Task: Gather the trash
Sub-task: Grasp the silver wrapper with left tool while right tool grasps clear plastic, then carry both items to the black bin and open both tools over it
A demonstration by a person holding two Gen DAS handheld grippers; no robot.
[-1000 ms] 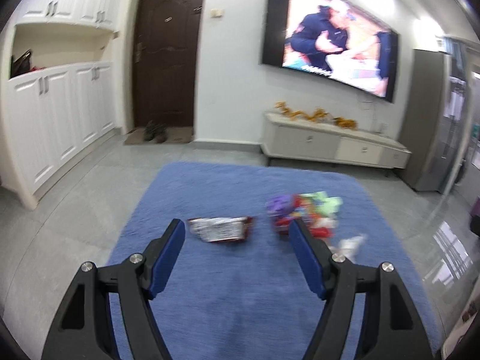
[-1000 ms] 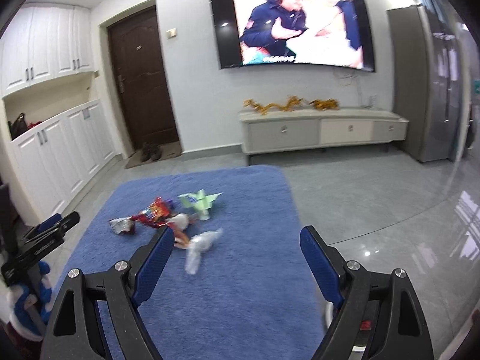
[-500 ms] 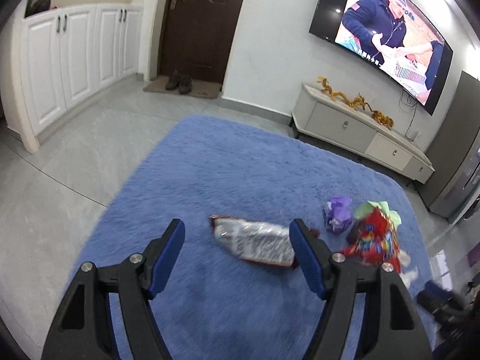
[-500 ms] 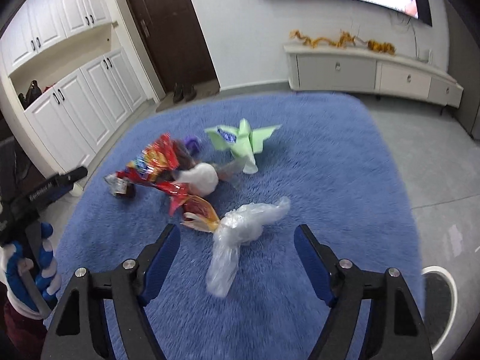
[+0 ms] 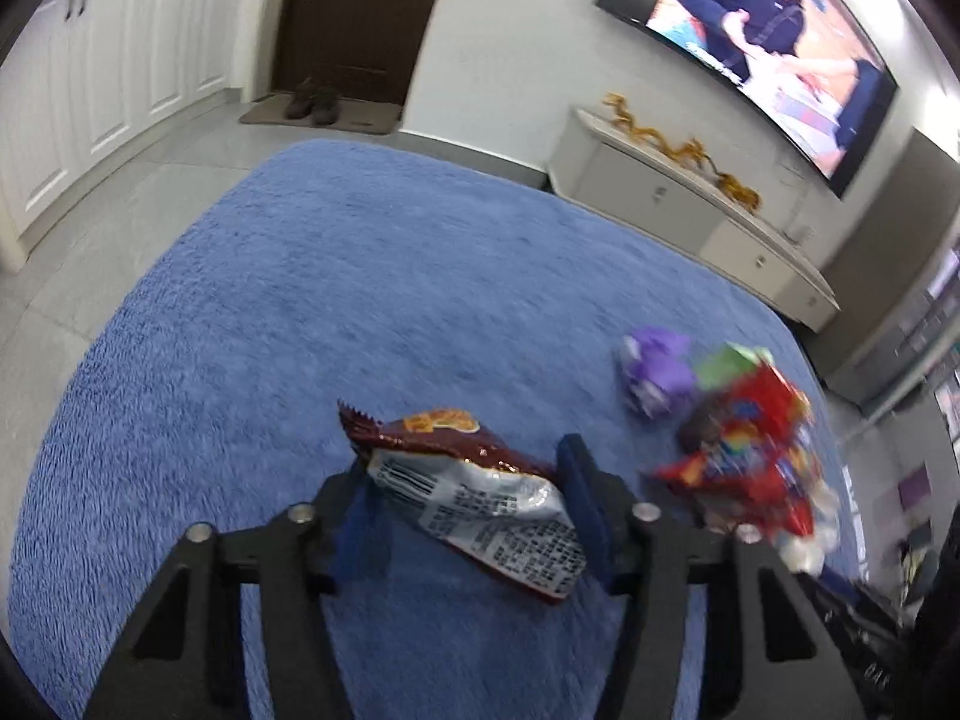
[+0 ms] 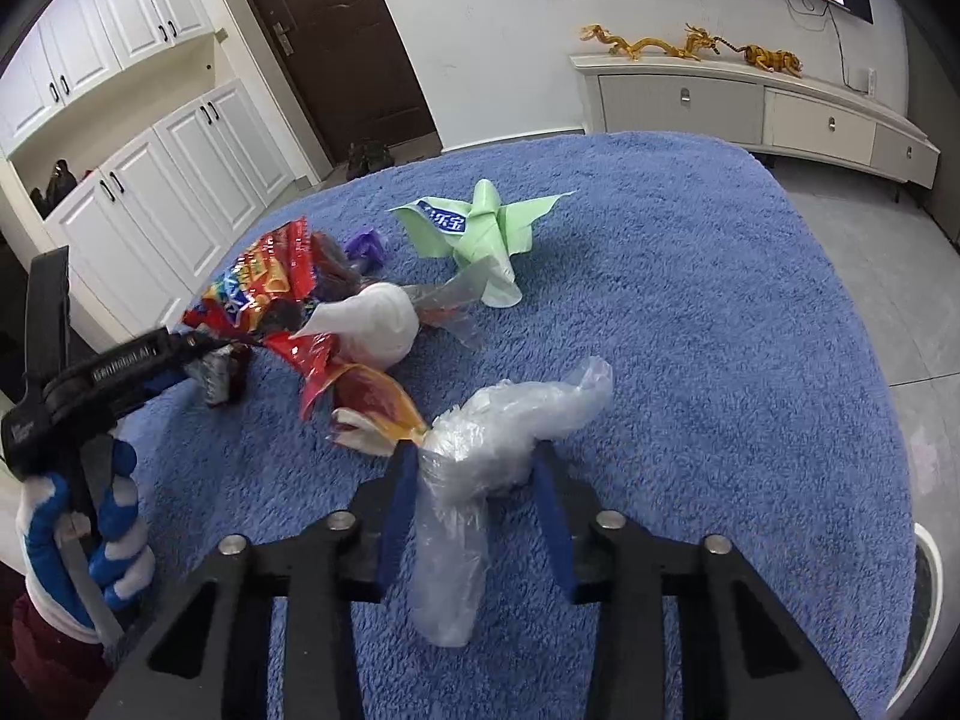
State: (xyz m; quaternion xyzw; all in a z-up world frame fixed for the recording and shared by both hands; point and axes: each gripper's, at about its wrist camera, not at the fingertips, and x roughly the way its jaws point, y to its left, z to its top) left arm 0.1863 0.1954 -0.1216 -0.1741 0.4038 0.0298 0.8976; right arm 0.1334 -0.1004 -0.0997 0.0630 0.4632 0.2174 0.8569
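Note:
Trash lies on a blue rug (image 5: 300, 312). In the left wrist view my left gripper (image 5: 465, 492) has its fingers on both sides of a brown and silver snack wrapper (image 5: 474, 492), jaws partly closed around it. A purple wrapper (image 5: 654, 369) and a red candy bag (image 5: 744, 456) lie to its right. In the right wrist view my right gripper (image 6: 477, 474) straddles a clear plastic bag (image 6: 486, 450), jaws partly closed around it. A green wrapper (image 6: 480, 234), a white wad (image 6: 378, 324), the red candy bag (image 6: 264, 282) and an orange wrapper (image 6: 372, 402) lie beyond. My left gripper (image 6: 180, 354) shows at the left.
A white TV cabinet (image 6: 756, 108) with gold figurines stands beyond the rug under a wall TV (image 5: 774, 42). A dark door (image 5: 354, 18) with shoes on a mat and white cupboards (image 6: 156, 192) are at the left. Grey tile floor surrounds the rug. A white rim (image 6: 924, 612) shows at right.
Both grippers have dropped toward the rug and narrowed their jaws: the left now has the brown and silver wrapper between its fingers, the right has the clear plastic bag.

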